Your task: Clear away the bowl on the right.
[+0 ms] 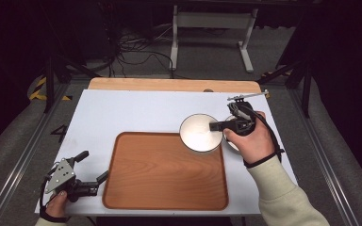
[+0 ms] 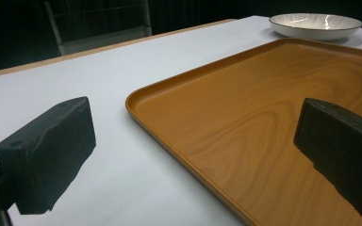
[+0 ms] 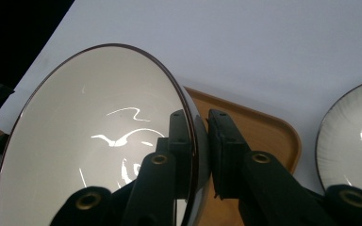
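Bowl (image 1: 199,132) in grip, a white dish with a thin dark rim is held above the far right corner of a wooden tray (image 1: 165,197) on a white worktop (image 1: 122,113). The right gripper (image 1: 215,125) has its two black jaws nearly closed on the bowl's rim, one jaw inside the dish and one outside, as the right gripper view makes plain: the bowl (image 3: 99,136) stands tilted on edge before the camera, its glossy inside catching streaks of light, with the gripper (image 3: 199,141) pinching the wall between the pads. The person's right hand (image 1: 252,136) wraps the tool from the right side, a cream sleeve trailing toward the bottom edge.

A second bowl (image 3: 353,136) of the same pattern sits on the worktop just beside the tray's right edge; from above it is largely hidden under the right hand. In the left gripper view a bowl (image 2: 316,24) appears just past the tray's (image 2: 245,117) far corner.

At the near left corner of the worktop, the left gripper (image 1: 94,166) rests low with its jaws spread wide and nothing between them. One jaw reaches toward the tray's left rim; the other sits over bare white surface. The left hand (image 1: 55,205) holds its handle at the worktop's edge.

The tray itself carries nothing on its wood-grain surface.
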Motion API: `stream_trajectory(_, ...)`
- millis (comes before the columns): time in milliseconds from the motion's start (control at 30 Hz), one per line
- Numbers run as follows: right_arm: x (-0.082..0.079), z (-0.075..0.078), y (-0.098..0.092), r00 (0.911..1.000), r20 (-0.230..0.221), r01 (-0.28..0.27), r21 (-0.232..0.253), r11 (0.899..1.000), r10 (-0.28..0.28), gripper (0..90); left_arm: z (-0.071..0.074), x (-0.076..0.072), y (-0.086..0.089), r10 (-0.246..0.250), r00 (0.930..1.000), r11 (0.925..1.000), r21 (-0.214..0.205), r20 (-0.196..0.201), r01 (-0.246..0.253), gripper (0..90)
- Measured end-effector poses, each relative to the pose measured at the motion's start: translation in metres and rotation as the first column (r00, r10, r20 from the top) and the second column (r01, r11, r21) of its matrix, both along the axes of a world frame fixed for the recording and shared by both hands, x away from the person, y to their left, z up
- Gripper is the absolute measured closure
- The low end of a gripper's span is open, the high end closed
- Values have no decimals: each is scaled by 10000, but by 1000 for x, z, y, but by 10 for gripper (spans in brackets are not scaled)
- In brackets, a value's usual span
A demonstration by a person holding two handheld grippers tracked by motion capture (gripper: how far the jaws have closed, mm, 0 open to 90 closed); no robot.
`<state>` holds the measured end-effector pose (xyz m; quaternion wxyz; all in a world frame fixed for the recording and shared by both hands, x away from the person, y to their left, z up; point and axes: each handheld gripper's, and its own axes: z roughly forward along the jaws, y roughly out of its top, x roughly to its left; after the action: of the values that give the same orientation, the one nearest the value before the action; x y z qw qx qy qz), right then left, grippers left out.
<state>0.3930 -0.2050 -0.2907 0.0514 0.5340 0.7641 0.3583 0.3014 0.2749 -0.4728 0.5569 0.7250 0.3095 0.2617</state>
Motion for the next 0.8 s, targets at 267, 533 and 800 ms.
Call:
stream_trajectory(267,-2,-2,18,9991,-80,-425,171,9990,426,803,0,0,0,-8,10000,10000,-14,-5,8,2)
stream_trajectory(533,-4,-7,33,9972,-145,-733,266,9970,738,799,0,0,0,-4,10000,10000,-34,5,4,2)
stream_trajectory(800,-4,-21,49,9937,-346,-1051,338,9939,1062,792,0,0,0,-21,10000,10000,-22,-10,21,2)
